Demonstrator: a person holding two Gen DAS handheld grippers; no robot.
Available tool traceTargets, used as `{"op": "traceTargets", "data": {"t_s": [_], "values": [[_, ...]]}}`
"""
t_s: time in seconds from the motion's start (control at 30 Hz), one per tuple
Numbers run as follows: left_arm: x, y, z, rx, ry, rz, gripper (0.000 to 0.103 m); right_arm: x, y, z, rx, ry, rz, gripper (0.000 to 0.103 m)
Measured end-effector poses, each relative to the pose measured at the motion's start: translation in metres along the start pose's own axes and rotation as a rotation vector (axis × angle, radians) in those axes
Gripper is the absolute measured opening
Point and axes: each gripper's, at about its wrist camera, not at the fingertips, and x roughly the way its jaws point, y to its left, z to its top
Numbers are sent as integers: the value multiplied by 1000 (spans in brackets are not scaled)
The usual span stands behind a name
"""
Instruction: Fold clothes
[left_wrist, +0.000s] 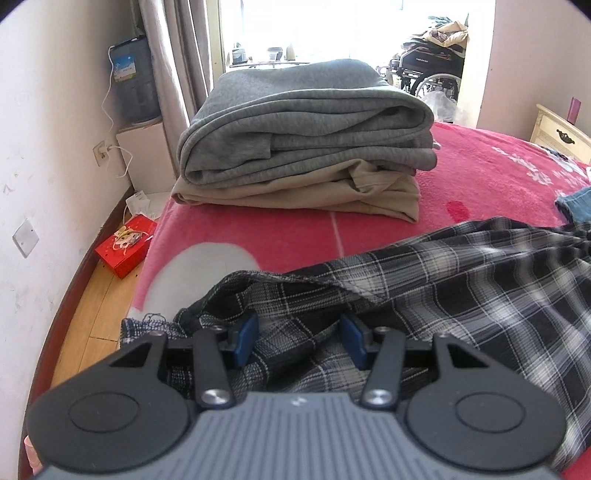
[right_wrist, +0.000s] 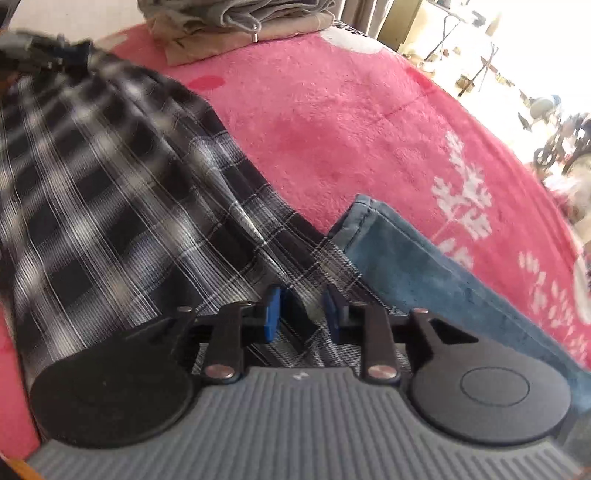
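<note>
Plaid garment (left_wrist: 461, 295) sprawled unfolded across pink bed (left_wrist: 280, 236), left gripper (left_wrist: 300, 339) and right gripper (right_wrist: 302, 312) low at opposite edges, fingers parted and gripping nothing, likely to pinch both ends; folded stack (left_wrist: 303, 147) parked clear behind.

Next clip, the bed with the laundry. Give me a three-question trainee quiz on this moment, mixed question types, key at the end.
1. True or false: the folded grey fleece garment lies under the folded beige garment.
2. Which cloth sits between the jaws of both the left hand-held gripper and the right hand-held gripper? A) black-and-white plaid shirt B) blue denim garment
3. What colour is the fleece bed cover?

Key: 1 false, grey is on top; 2 A; 3 pink-red.
</note>
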Motion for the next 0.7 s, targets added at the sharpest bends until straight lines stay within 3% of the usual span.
{"op": "traceTargets", "data": {"t_s": [0.33, 0.53, 0.7], "values": [[1, 1, -1, -3, -5, -2, 53, -21, 12, 3, -19, 5, 163, 27], [2, 2, -1, -3, -4, -4, 53, -19, -16, 8, 76, -41, 88, 29], [2, 1, -1, -1, -3, -5, 54, 1, -17, 17, -5, 20, 115, 34]]}}
